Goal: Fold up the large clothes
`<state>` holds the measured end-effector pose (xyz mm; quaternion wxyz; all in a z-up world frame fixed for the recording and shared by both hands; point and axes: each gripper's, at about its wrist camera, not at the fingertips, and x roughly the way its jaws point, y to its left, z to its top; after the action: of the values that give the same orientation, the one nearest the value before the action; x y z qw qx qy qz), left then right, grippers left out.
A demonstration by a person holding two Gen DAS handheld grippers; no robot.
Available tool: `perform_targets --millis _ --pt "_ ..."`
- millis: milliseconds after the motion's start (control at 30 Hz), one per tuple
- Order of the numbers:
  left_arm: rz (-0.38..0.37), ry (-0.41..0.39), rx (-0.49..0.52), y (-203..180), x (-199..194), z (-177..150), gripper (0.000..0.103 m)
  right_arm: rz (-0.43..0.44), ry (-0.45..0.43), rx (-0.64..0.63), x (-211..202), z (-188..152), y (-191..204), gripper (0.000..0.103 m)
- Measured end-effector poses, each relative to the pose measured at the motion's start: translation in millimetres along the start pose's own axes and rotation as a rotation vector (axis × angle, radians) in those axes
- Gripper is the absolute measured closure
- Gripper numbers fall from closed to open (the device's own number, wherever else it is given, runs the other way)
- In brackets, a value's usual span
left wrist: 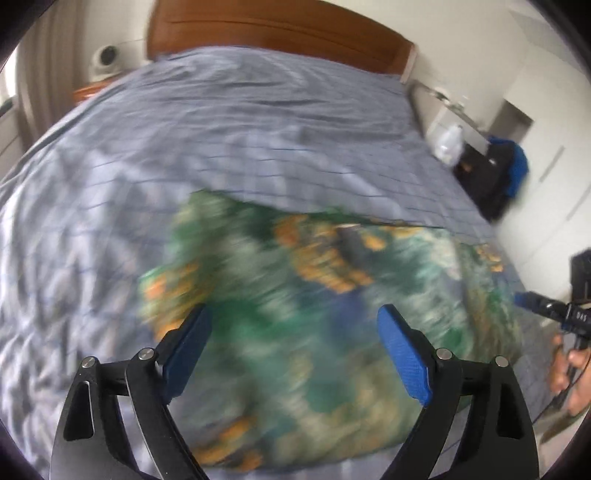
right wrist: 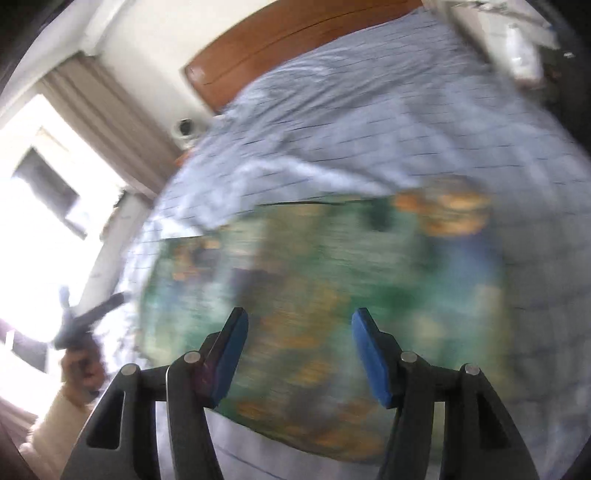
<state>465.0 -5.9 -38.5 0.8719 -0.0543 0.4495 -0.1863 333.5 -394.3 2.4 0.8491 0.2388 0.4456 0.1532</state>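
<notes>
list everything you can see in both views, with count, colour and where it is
garment: one, green with orange and blue print, lying on the bed, blurred
bed cover: one, pale blue check, over the whole bed
headboard: one, brown wood, at the far end of the bed
fan-like round device: one, white, beside the headboard
curtain: one, beige, by the bright window
dark and blue bundle: one, beside the bed, unclear
left gripper: one, black with blue pads, open above the garment
right gripper: one, black with blue pads, open above the garment
</notes>
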Motion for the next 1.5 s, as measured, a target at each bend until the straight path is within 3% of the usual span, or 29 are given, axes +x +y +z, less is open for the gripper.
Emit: perform_targets --millis 100,167,233,300,333,500,633,700,767,833,867,967,1133,1300,1400,1500 --pt "0.012 0.015 0.022 -24 26 -1 0.011 0.084 0.052 -0.05 43 0 41 0.044" --pt "0.084 0.071 -0.02 -13 55 -4 0.011 0.136 0.092 -0.046 79 0 58 0.044" --pt "0.156 0.121 -0.081 9 78 -13 0.012 0.095 0.139 -0.021 121 -4 59 0.044" --pt "0.201 0.102 -0.077 20 78 -17 0.013 0.025 0.173 0.011 154 -10 49 0.045" --pt "0.203 0.091 -0.076 22 74 -17 0.013 0.034 0.166 0.029 157 -11 45 0.045" --pt "0.13 0.036 -0.064 27 37 -24 0.012 0.13 0.063 0.075 110 -1 42 0.045" --pt "0.121 0.012 -0.059 42 22 -44 0.012 0.206 0.034 0.094 54 -14 25 0.04" --pt "0.156 0.031 -0.037 45 25 -51 0.013 0.211 0.014 0.11 33 -27 8 0.033" --pt "0.18 0.022 -0.023 38 22 -50 0.013 0.119 0.006 0.15 22 -43 -24 0.028" --pt "0.16 -0.011 -0.012 26 2 -51 0.013 0.018 0.04 0.225 28 -54 -56 0.036" --pt "0.135 -0.027 -0.005 20 -9 -52 0.013 0.027 0.025 0.272 22 -59 -69 0.036" --pt "0.107 -0.061 0.058 1 -45 -72 0.009 0.048 -0.086 0.237 -21 -67 -63 0.035" --pt "0.081 -0.024 0.165 -27 -64 -153 0.006 -0.035 -0.191 0.086 -69 -117 -32 0.027" --pt "0.21 0.031 0.227 -54 -21 -219 0.006 -0.186 -0.203 0.072 -60 -213 -36 0.027" --pt "0.33 0.079 0.282 -62 11 -226 0.0 -0.238 -0.158 0.105 -43 -247 -44 0.027" --pt "0.353 0.124 0.293 -63 23 -217 0.0 -0.284 -0.175 0.079 -30 -263 -43 0.025"
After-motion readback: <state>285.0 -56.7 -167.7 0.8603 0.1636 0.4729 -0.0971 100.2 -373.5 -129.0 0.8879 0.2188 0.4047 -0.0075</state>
